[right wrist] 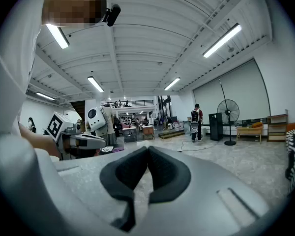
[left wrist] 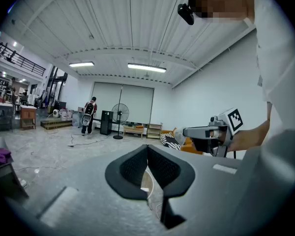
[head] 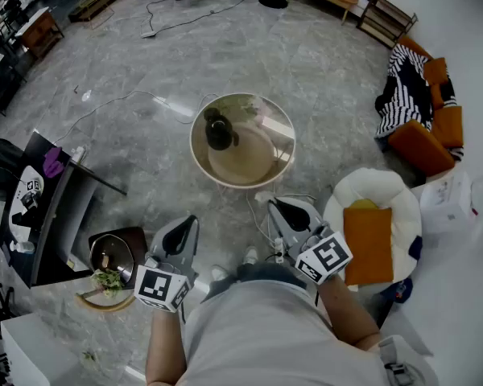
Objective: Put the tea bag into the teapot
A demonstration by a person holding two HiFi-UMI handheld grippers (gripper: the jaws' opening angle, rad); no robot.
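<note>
Left gripper (head: 187,223): clenched, empty.
Right gripper (head: 280,209): clenched, empty.
Teapot (head: 218,130): on table (head: 225,179), twelve o'clock.
Tea bag (head: 266,122): perhaps the pale patch at teapot's three o'clock; unclench first.

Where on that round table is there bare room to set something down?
The near half of the round table is bare, from the teapot to the near rim and across to the right rim. It is crowded only on the far side: the teapot at left, a small pale item, too small to identify, at right.
</note>
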